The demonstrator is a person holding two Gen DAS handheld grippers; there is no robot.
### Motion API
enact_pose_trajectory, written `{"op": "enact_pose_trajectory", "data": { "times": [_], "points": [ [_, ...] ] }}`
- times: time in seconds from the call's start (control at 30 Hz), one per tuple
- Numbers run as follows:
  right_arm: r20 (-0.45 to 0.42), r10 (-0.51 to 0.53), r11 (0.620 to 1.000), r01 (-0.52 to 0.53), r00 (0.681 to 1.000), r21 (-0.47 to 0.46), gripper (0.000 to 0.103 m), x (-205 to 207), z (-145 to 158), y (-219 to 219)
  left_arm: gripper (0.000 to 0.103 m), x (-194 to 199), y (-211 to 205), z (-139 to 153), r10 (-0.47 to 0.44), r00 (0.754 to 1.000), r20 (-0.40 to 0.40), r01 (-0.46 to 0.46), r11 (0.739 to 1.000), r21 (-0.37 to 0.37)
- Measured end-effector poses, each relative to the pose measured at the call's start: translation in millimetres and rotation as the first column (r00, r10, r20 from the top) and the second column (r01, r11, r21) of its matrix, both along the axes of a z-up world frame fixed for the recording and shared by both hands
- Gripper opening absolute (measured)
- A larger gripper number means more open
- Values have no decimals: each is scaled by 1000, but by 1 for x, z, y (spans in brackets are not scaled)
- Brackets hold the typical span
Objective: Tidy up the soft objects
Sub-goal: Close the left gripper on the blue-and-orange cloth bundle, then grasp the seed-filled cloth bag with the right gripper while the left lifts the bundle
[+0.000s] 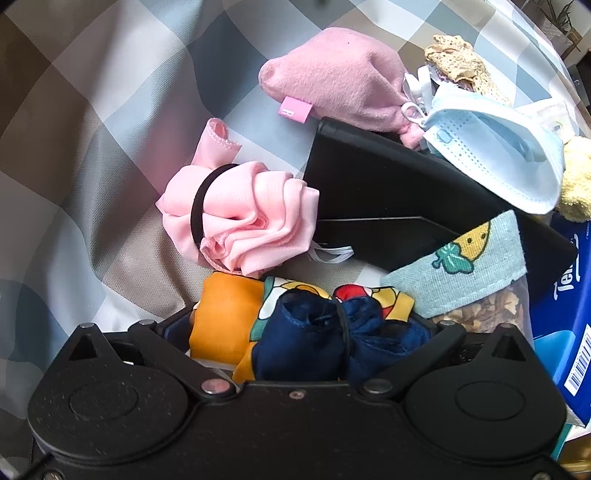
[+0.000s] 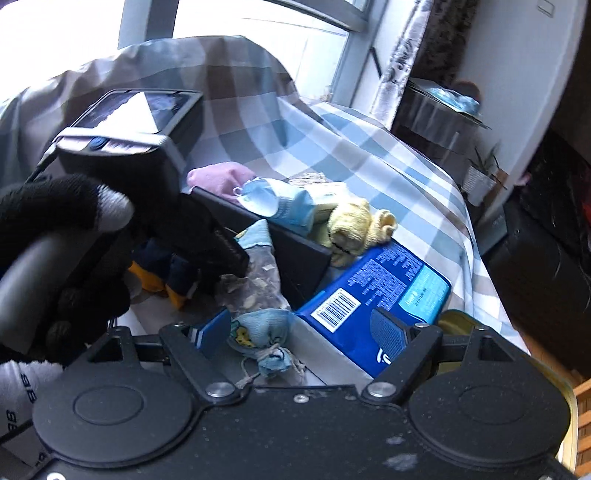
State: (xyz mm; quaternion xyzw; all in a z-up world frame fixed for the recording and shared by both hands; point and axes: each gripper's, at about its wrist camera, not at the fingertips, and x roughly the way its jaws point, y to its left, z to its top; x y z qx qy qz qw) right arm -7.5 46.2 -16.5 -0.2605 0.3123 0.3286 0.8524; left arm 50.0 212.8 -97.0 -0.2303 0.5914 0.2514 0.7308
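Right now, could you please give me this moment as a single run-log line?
left hand-held gripper: open over navy-and-orange scarf bundle | right hand-held gripper: open above blue sachet | pink scarf: on checked cloth

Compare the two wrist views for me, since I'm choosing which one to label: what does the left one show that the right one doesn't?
Only the left wrist view shows the pink scarf bundle with its black band.

Only the right wrist view shows the gloved hand holding the left gripper, and the window.

Both show the pink pouch, blue face mask, yellow plush, blue tissue pack and black divider.
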Motion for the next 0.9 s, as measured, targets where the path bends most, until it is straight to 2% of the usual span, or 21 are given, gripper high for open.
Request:
{"op": "enact_pose_trajectory", "data": {
  "times": [0.1,0.17,0.23,0.4,0.6,0.73,0.83,0.9],
  "points": [
    [7,54,998,-53,999,-34,82,-3,-3,12,97,1,4,1,-10,1000,3,10,1000,-18],
    [9,83,995,-83,996,-55,82,-2,-6,16,82,0,5,7,-25,999,20,25,1000,0],
    [14,108,991,-107,994,-80,82,-3,-10,22,79,0,6,13,-40,999,24,40,999,0],
    [18,150,981,-147,988,-125,82,1,-23,39,78,-7,20,34,1,999,42,-1,1000,12],
    [43,162,969,-151,986,-193,81,12,-46,63,78,-14,36,86,34,988,149,-50,993,104],
    [12,147,961,-140,989,-239,81,21,-63,74,78,-19,42,100,38,983,181,-67,986,155],
    [-38,129,964,-135,991,-230,67,26,-68,77,78,-17,43,95,46,984,173,-72,986,147],
    [-81,93,969,-109,992,-223,44,30,-64,78,78,-15,42,91,44,986,163,-69,987,146]
  ]
}}
